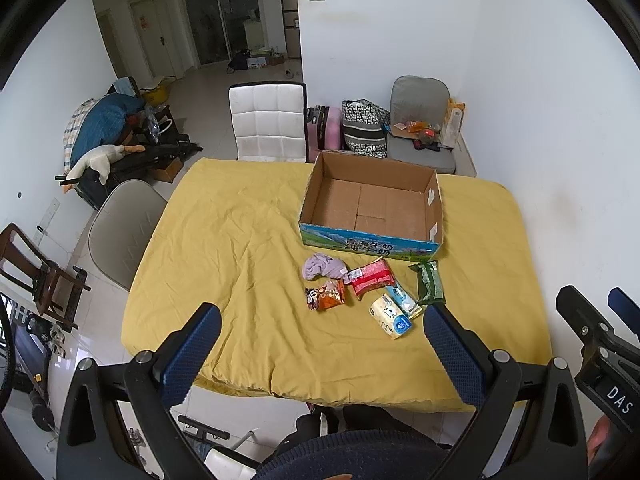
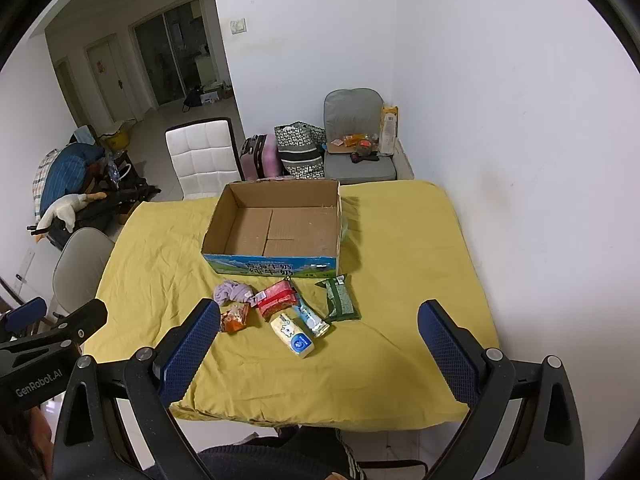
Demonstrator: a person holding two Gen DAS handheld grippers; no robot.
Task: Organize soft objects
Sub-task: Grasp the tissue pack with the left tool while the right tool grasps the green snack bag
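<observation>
An open, empty cardboard box [image 1: 372,208] [image 2: 276,224] stands on the yellow-covered table [image 1: 240,240] [image 2: 160,272]. In front of it lie a crumpled purple cloth [image 1: 322,266] [image 2: 232,292], a red packet [image 1: 372,278] [image 2: 276,300], an orange snack packet [image 1: 325,295] [image 2: 235,317], a yellow tissue pack [image 1: 390,316] [image 2: 294,336], a light-blue pack [image 1: 404,300] [image 2: 312,318] and a green pack [image 1: 428,284] [image 2: 340,298]. My left gripper [image 1: 320,356] is open and empty above the table's near edge. My right gripper [image 2: 320,354] is open and empty, also short of the objects.
A white chair [image 1: 268,120] [image 2: 202,156] stands behind the table and a beige chair [image 1: 120,228] [image 2: 80,264] at its left. A pink suitcase [image 1: 326,128], a patterned bag [image 1: 364,128] and a grey seat [image 1: 420,120] are by the far wall. A white wall runs along the right.
</observation>
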